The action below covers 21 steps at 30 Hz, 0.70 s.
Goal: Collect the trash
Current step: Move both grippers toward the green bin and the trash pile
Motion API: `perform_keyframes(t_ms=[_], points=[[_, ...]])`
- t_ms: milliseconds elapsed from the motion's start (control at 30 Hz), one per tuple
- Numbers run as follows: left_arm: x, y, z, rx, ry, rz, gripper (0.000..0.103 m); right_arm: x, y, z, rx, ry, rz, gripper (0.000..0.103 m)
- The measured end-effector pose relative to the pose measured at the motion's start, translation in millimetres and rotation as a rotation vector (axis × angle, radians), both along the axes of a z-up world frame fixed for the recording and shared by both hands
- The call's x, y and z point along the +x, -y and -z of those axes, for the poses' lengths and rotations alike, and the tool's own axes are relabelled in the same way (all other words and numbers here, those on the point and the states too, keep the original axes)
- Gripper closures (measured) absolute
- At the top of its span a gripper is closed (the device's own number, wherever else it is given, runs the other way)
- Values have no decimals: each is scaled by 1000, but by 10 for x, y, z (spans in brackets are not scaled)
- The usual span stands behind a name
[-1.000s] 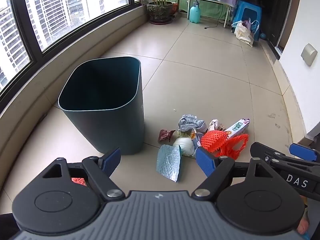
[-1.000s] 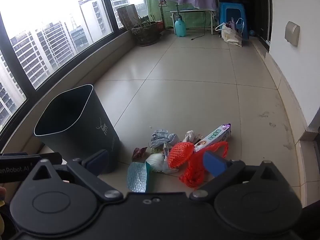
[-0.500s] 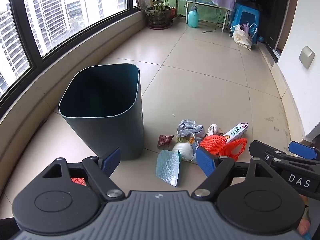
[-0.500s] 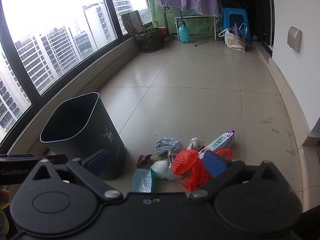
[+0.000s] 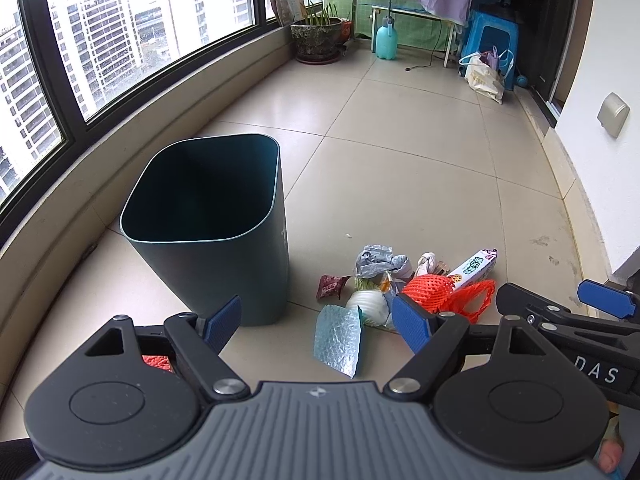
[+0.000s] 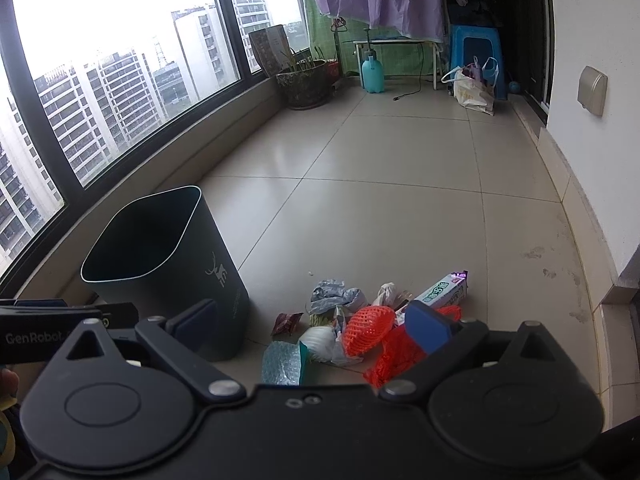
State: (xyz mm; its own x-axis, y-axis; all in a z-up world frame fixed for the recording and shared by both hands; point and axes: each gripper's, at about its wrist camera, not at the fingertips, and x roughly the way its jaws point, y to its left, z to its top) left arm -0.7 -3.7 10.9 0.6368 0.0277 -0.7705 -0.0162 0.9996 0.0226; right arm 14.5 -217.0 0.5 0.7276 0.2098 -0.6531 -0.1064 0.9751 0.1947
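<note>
A dark teal bin (image 5: pixel 208 236) stands open and upright on the tiled floor; it also shows in the right wrist view (image 6: pixel 160 272). To its right lies a trash pile: an orange net bag (image 5: pixel 444 292), a silver-blue foil pouch (image 5: pixel 340 340), a white foam piece (image 5: pixel 368 306), a crumpled grey bag (image 5: pixel 380 260), a long snack box (image 5: pixel 476 266) and a dark red wrapper (image 5: pixel 330 285). My left gripper (image 5: pixel 318 322) is open and empty, above and short of the pile. My right gripper (image 6: pixel 312 324) is open and empty, also short of the pile (image 6: pixel 360 328).
A curved window ledge (image 5: pixel 60 216) runs along the left. A white wall (image 5: pixel 600 160) bounds the right. At the far end stand a potted plant (image 5: pixel 318 38), a teal spray bottle (image 5: pixel 386 40), a blue stool (image 5: pixel 492 36) and a bag (image 5: pixel 482 76).
Both grippers have pulled back and tilted up a little, so the bin and pile sit lower and smaller in view. Both stay open and empty.
</note>
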Motion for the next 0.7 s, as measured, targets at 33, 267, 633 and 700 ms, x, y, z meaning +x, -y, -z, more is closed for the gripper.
perform_keyframes(t_ms=[33,267,633,700], points=[[7,2,0,5,-1,0,21,-1,-1,1,0,0,0,4],[25,-5,6,15,-9,-4,21,-2,11,-5,5,-6,-1,4],[15,-14,-29,11,-3,-4,21,-23,47,59,20,-41,6,4],[11,-17,-34,9,0,-6,21,-39,57,56,21,-39,11,4]])
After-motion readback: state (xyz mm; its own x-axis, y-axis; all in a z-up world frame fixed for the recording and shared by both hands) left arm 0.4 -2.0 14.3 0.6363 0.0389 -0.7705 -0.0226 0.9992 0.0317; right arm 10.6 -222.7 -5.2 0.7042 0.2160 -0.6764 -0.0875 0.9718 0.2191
